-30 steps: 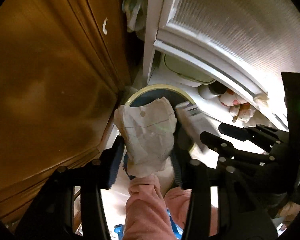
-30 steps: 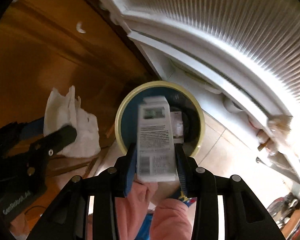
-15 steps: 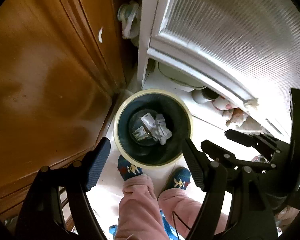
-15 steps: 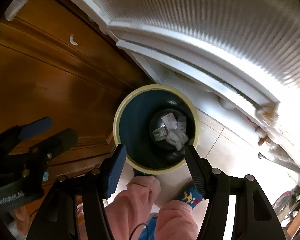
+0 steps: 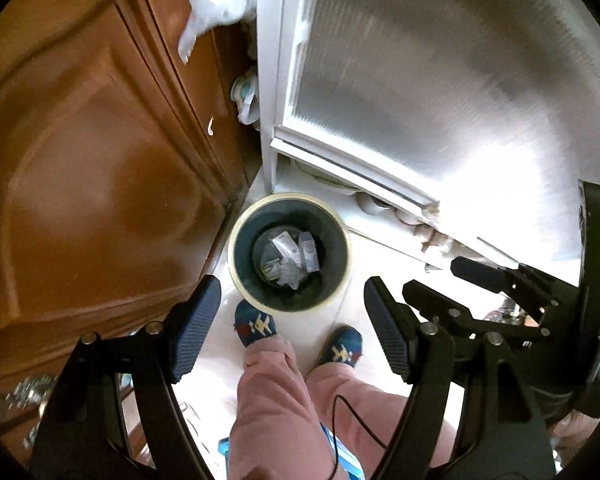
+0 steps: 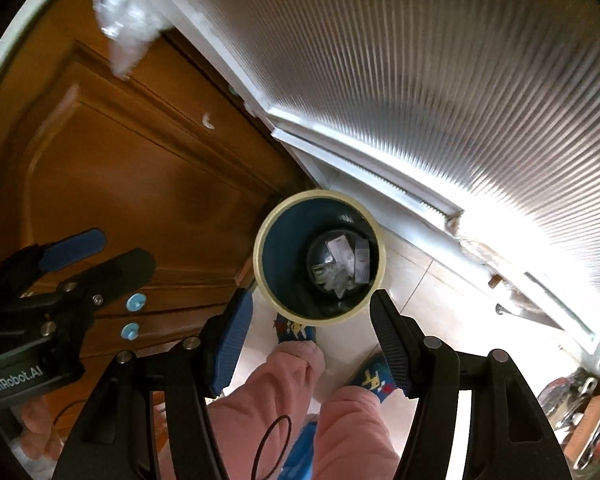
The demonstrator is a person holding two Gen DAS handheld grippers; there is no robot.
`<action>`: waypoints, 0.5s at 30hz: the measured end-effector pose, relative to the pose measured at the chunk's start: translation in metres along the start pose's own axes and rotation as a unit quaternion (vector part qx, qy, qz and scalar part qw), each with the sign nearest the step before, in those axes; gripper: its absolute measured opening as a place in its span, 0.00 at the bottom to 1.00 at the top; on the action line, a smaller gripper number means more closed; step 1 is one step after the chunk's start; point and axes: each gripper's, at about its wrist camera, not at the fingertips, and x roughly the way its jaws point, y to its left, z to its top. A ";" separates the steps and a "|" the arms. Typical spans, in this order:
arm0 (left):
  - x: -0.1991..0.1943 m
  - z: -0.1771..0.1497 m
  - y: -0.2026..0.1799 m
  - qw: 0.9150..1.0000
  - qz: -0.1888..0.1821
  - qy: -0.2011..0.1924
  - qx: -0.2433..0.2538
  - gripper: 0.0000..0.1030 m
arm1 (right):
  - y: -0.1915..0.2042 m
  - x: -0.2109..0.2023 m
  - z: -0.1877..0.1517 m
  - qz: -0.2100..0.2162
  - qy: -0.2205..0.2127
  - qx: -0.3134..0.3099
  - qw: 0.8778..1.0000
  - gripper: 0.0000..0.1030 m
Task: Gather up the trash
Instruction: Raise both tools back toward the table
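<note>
A round dark bin with a cream rim [image 5: 236,236] stands on the pale tiled floor, also in the right wrist view [image 6: 260,256]. Crumpled paper and small white cartons [image 5: 290,258] lie at its bottom; they also show in the right wrist view [image 6: 342,264]. My left gripper [image 5: 292,304] is open and empty, high above the bin. My right gripper [image 6: 310,314] is open and empty, also above the bin. The right gripper shows at the right of the left wrist view [image 5: 456,284], and the left gripper at the left of the right wrist view [image 6: 100,248].
A brown wooden cabinet door [image 5: 100,184] stands left of the bin. A white ribbed glass door [image 5: 440,92] is behind it. The person's pink trouser legs [image 5: 276,408] and blue slippers [image 5: 256,322] are just in front of the bin.
Both grippers opened and dropped the crumpled paper and the white carton into the bin. Both have since risen, so the bin looks smaller.
</note>
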 end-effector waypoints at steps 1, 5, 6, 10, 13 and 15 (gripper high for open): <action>-0.009 -0.001 -0.002 1.000 -0.003 0.000 -0.001 0.69 | 0.002 -0.011 -0.001 -0.001 -0.002 -0.005 1.000 0.60; -0.050 -0.003 -0.009 1.000 -0.022 0.000 -0.006 0.69 | 0.011 -0.054 -0.007 -0.001 -0.007 -0.027 1.000 0.60; -0.061 -0.003 -0.012 1.000 -0.027 -0.001 -0.006 0.69 | 0.013 -0.064 -0.008 -0.001 -0.008 -0.034 0.999 0.60; -0.110 0.000 -0.021 0.999 -0.036 -0.020 0.003 0.69 | 0.024 -0.109 -0.013 0.000 -0.017 -0.074 0.997 0.60; -0.151 0.006 -0.030 0.998 -0.033 -0.045 0.021 0.69 | 0.033 -0.149 -0.019 0.001 -0.036 -0.108 0.993 0.60; -0.178 0.010 -0.035 0.997 -0.027 -0.065 0.033 0.69 | 0.035 -0.173 -0.020 0.006 -0.049 -0.123 0.991 0.60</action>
